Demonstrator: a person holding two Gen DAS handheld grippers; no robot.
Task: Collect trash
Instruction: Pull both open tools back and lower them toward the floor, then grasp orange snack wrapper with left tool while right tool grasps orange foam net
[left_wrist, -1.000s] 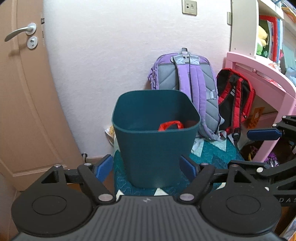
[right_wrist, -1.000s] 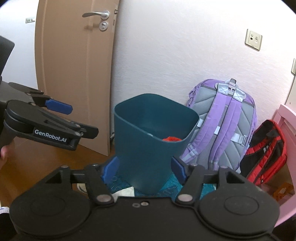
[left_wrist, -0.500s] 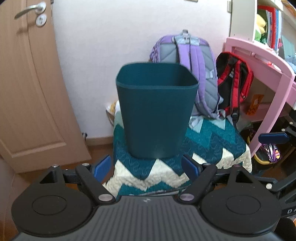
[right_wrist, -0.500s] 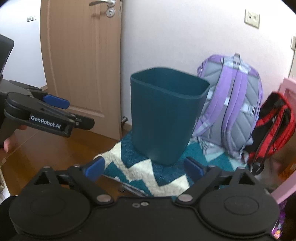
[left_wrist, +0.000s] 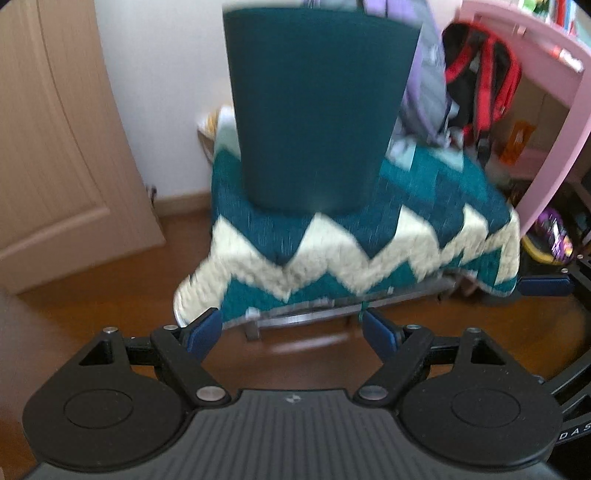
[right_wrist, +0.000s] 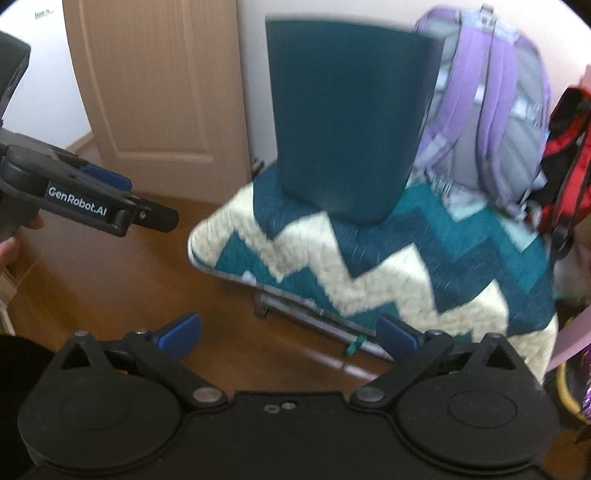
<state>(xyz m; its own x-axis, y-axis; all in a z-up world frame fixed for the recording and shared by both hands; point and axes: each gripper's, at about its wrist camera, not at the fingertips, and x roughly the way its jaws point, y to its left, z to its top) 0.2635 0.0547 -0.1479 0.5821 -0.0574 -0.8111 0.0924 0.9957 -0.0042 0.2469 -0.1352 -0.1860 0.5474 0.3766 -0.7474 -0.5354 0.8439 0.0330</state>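
Trash is nowhere in our two views right now; the teal bin (left_wrist: 317, 107) that should receive it stands upright on the zigzag quilt (left_wrist: 369, 251) covering a low metal-framed stool, with the purple backpack (right_wrist: 491, 107) just behind it. Our left claw (left_wrist: 291, 328) stands wide and empty. Our right claw (right_wrist: 288, 332) has just been opening and now gapes fully, nothing between its blue pads. Both point down toward the wooden floor (right_wrist: 110, 295) in front of the stool. We judge this the searching step: we are between pieces, looking for the next one. The next move calls for spotting litter on the floor and bringing one open claw around it
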